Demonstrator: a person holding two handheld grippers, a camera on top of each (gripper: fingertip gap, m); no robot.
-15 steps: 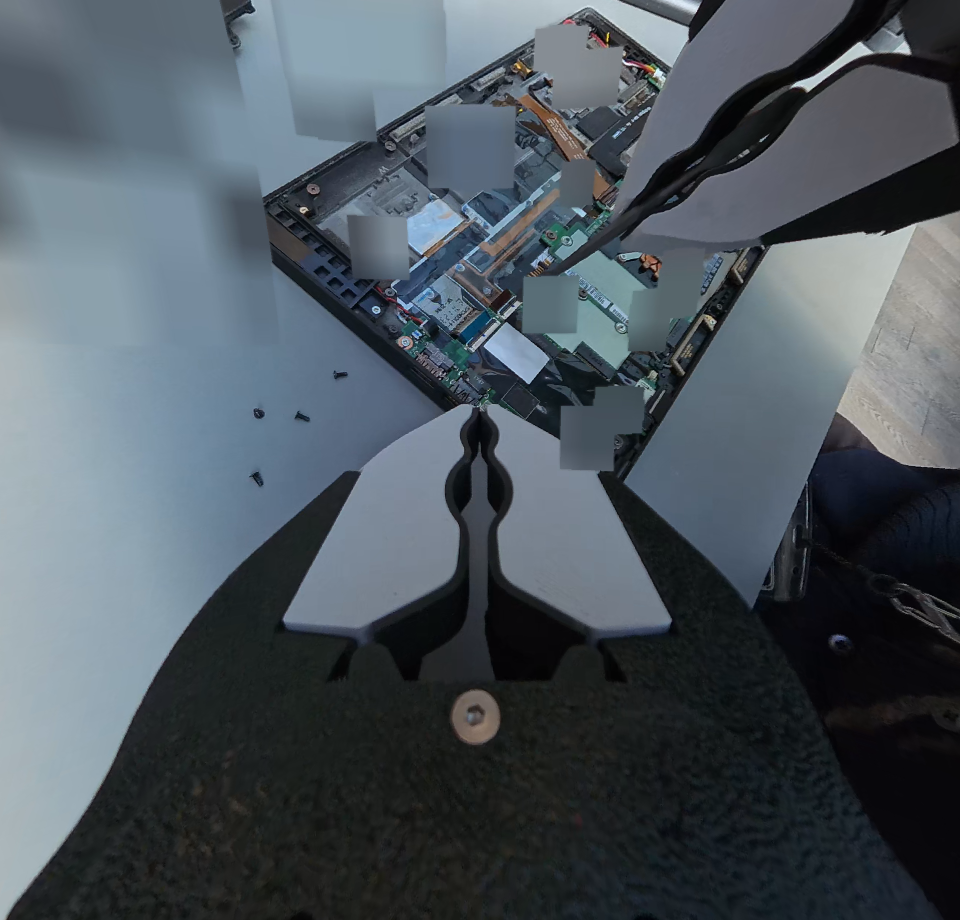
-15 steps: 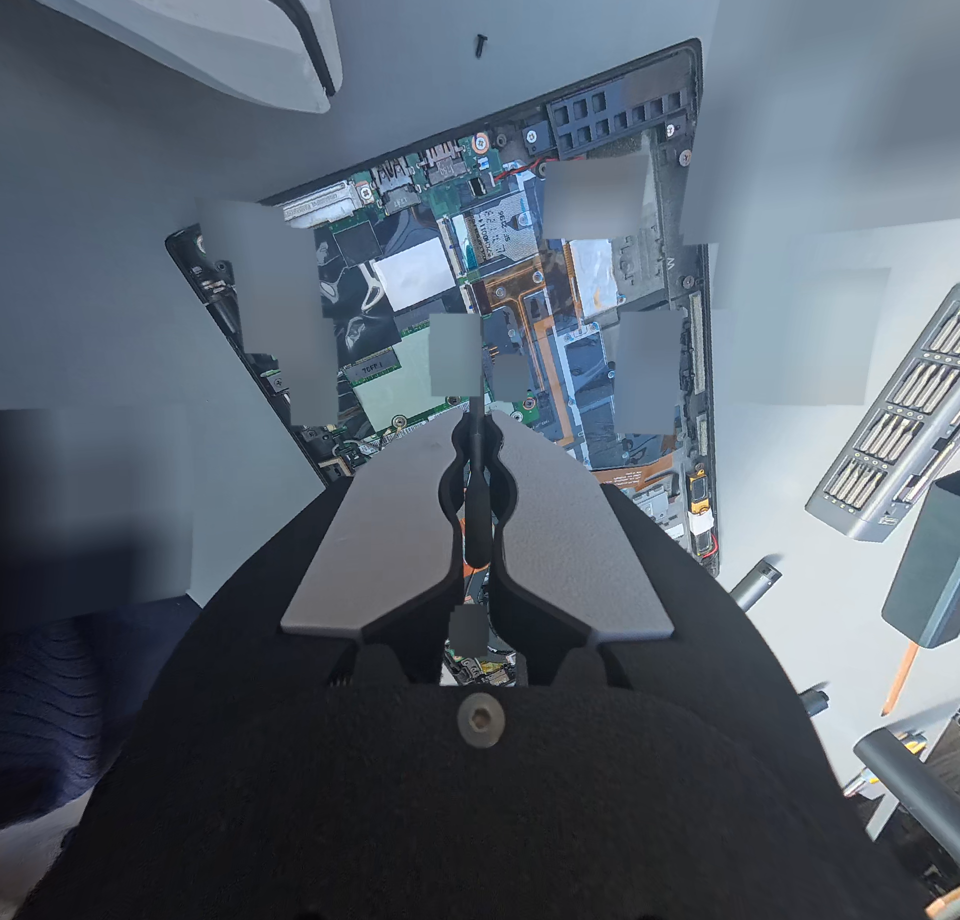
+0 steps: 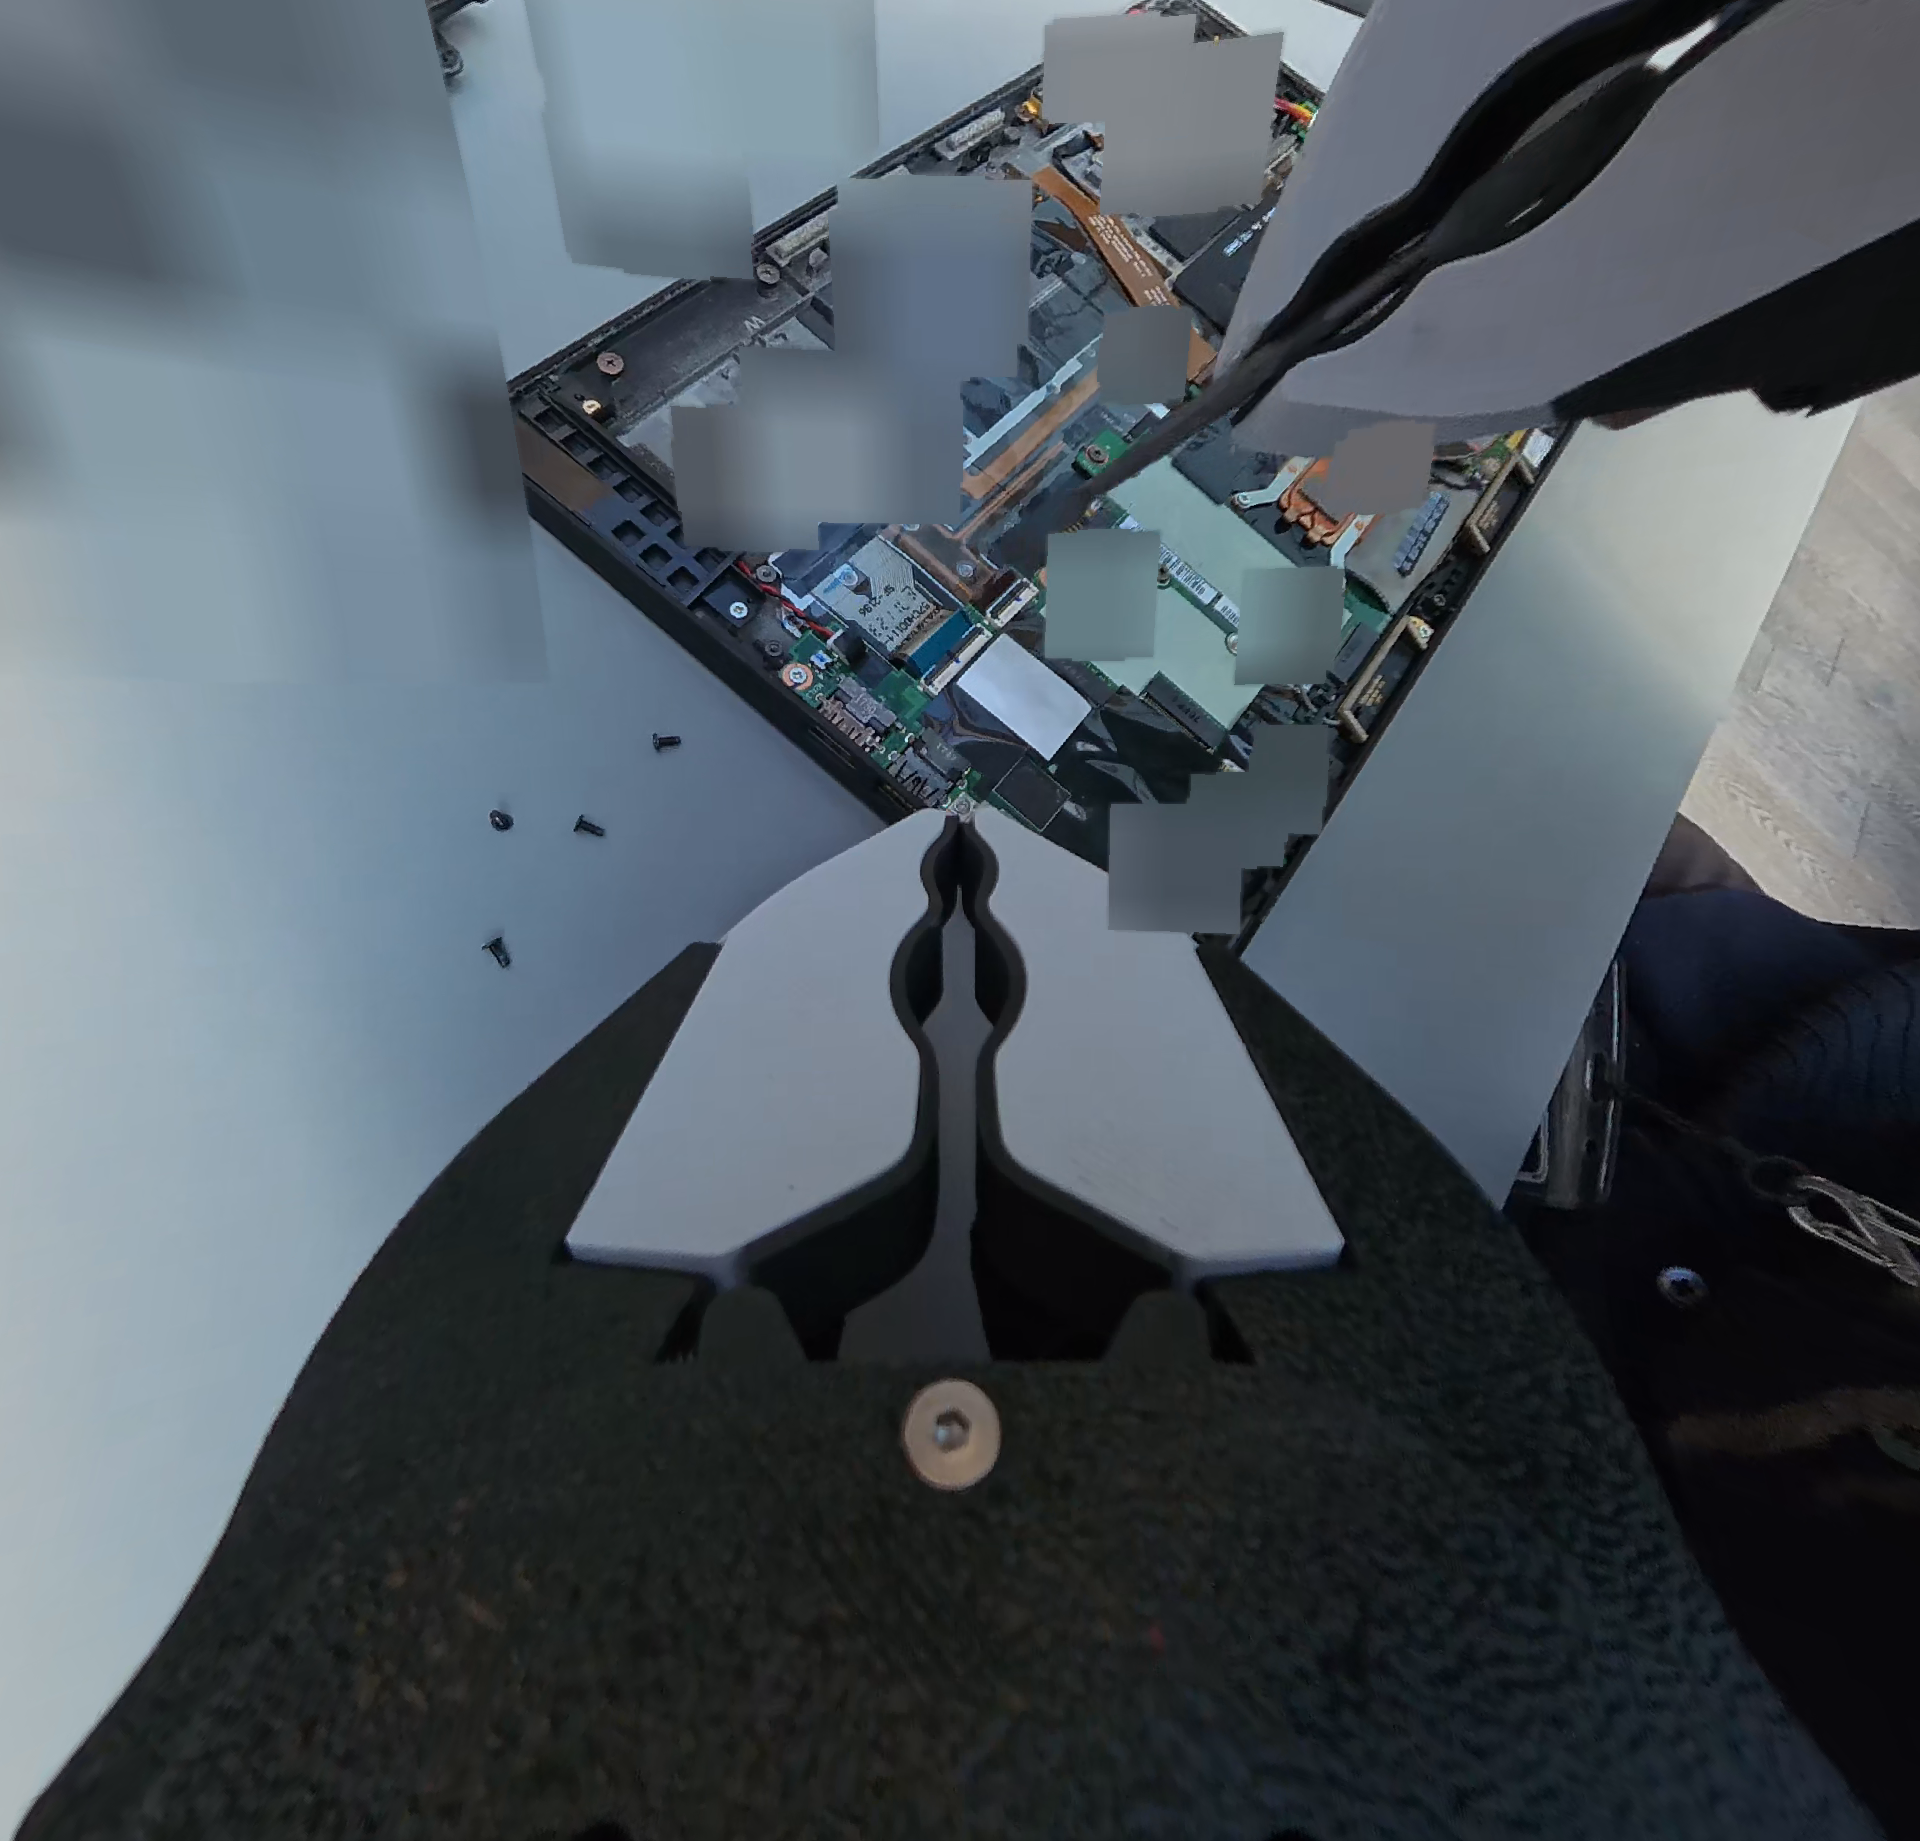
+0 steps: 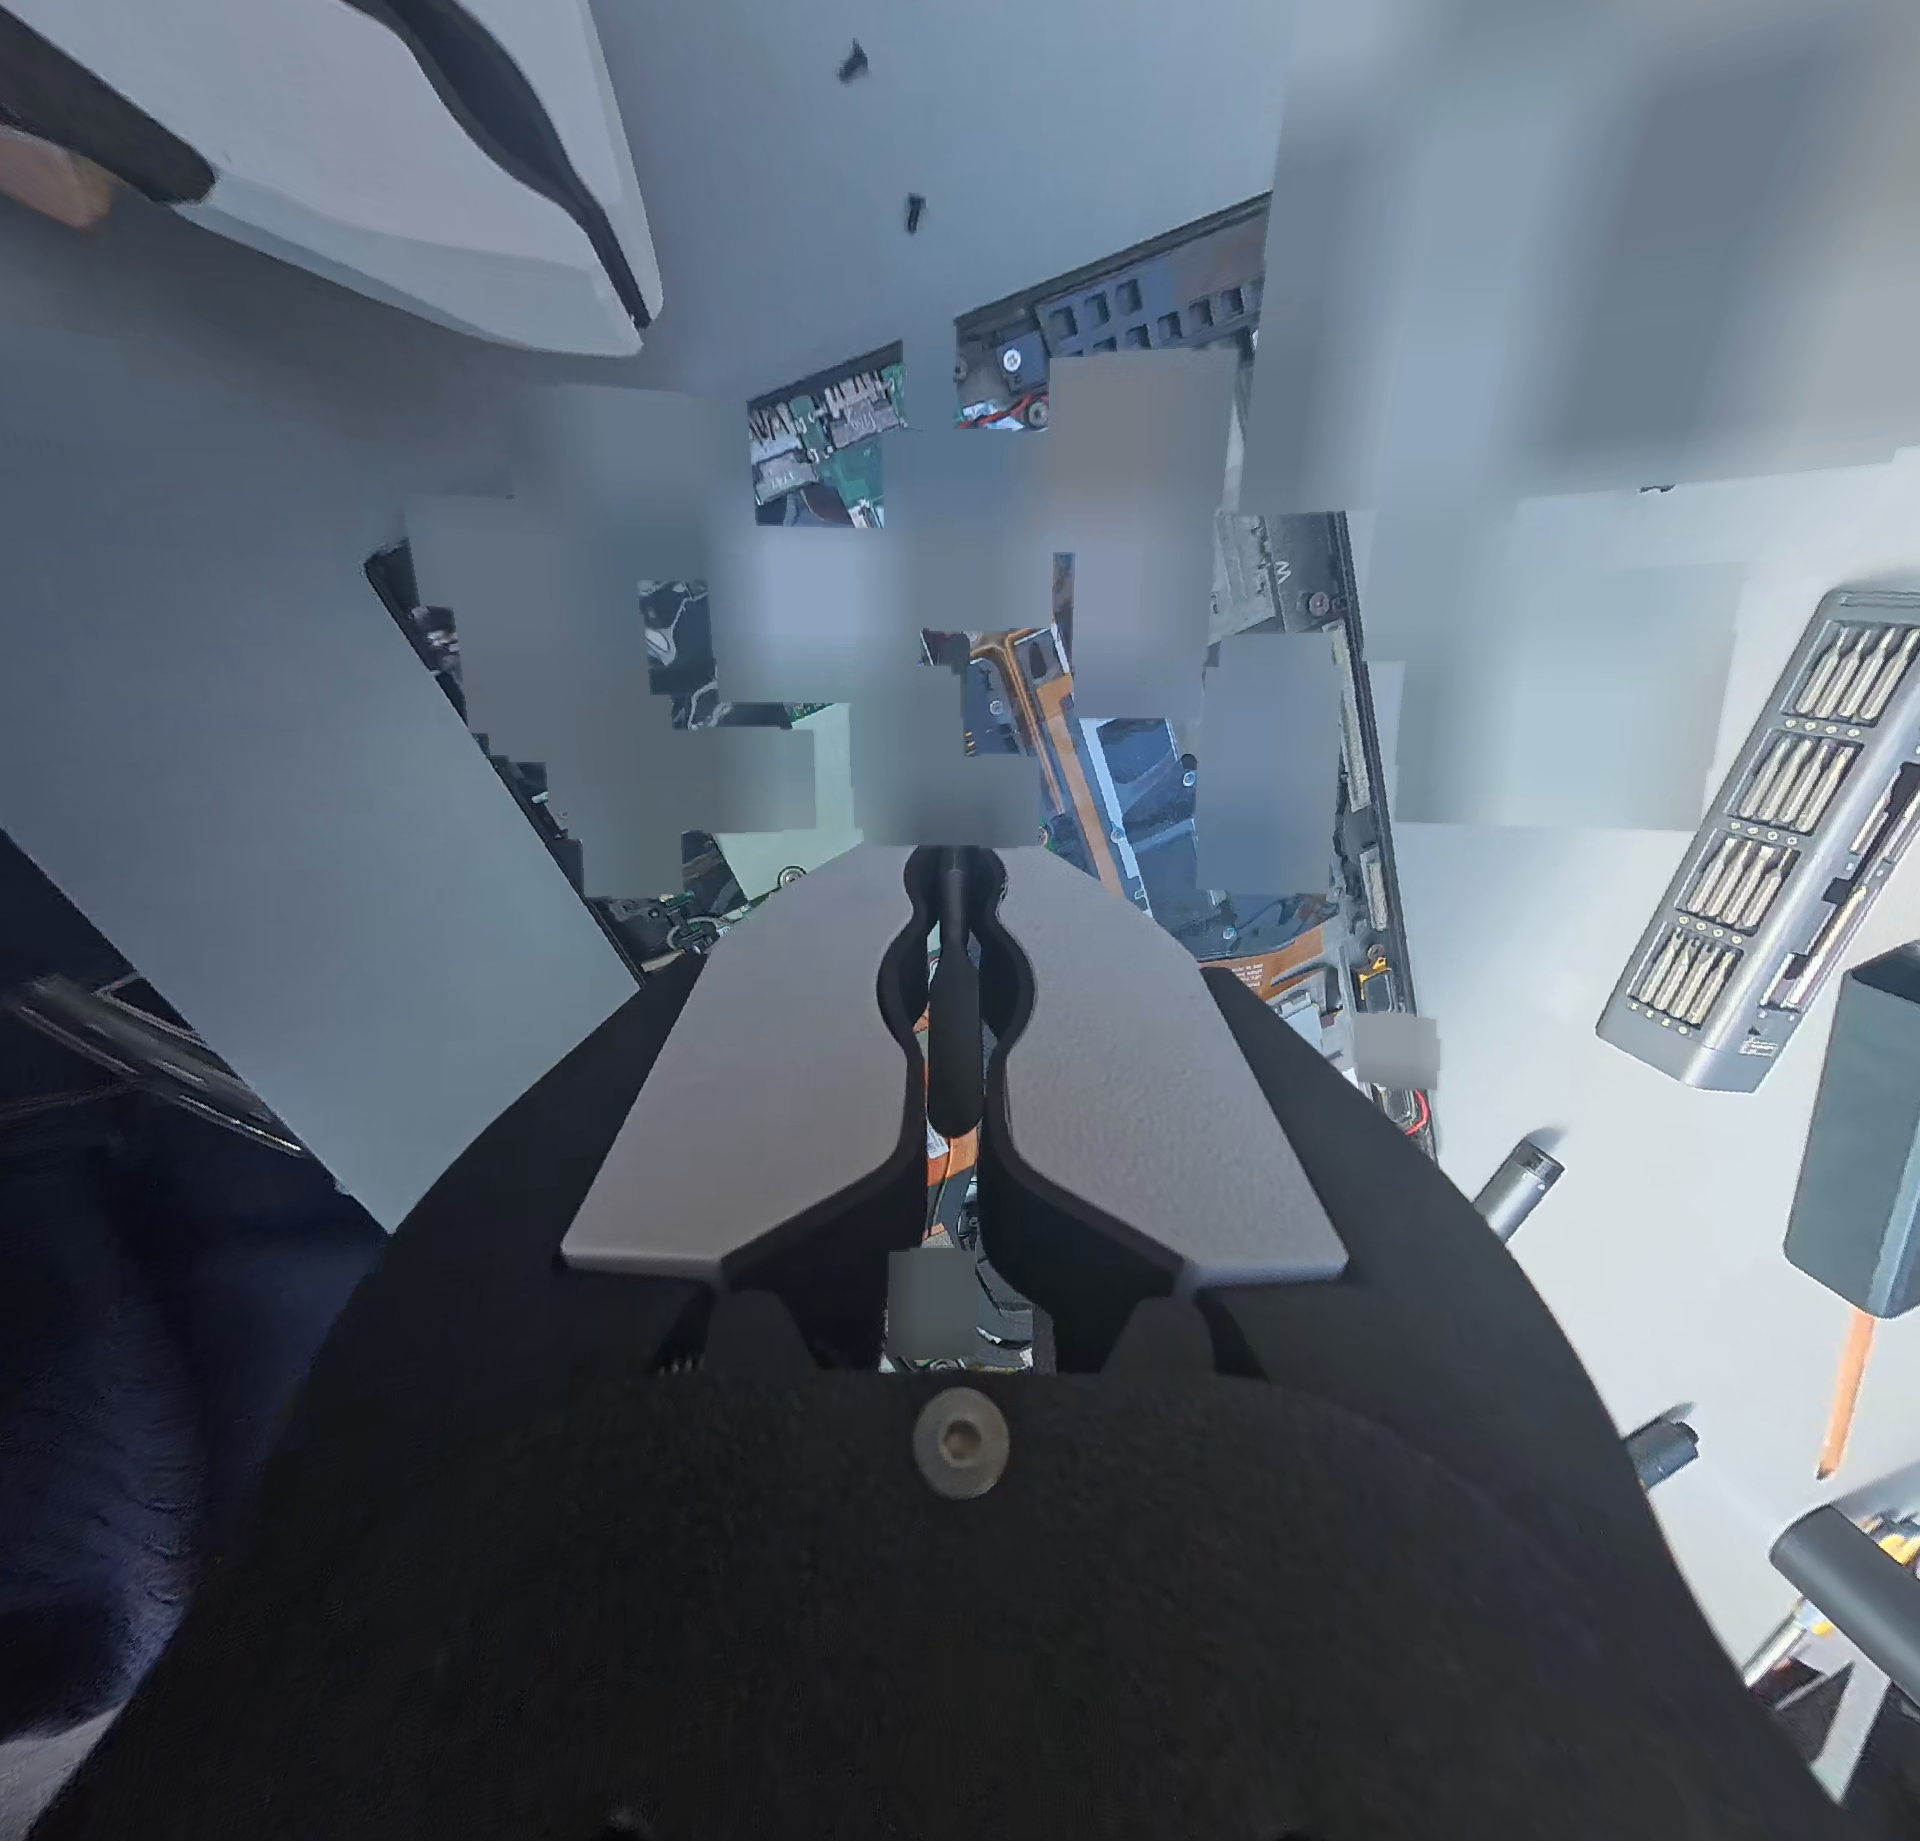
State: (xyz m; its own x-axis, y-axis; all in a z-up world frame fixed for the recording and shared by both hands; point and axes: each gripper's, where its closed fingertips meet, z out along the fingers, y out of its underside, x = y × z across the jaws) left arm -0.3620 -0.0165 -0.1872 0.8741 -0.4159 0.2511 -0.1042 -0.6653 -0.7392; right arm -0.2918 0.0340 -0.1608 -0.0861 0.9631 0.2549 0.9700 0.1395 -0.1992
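An opened laptop is seen lying on a pale tabletop, its bottom cover off and its internals exposed: green circuit boards, orange flex cables, copper heat piping and a black frame with a vented grille along one edge. Much of the interior is masked by blurred patches.

Four small black screws are scattered on the tabletop just beside the laptop's grille-side corner, apart from one another.

The left gripper is held low, its fingertips at the laptop's near edge. Its jaws are drawn together, with nothing seen between them.

The right gripper is positioned over the laptop's interior, tilted down toward the boards. It is clamped on a slim black screwdriver, the handle seated in the grooves between the fingers. In the left wrist view the shaft is seen reaching down to the board near the copper piping; whether the tip touches cannot be told.

On the far side of the laptop from the screws, a grey bit case with rows of bits lies open, well apart. A dark box stands just beside it.
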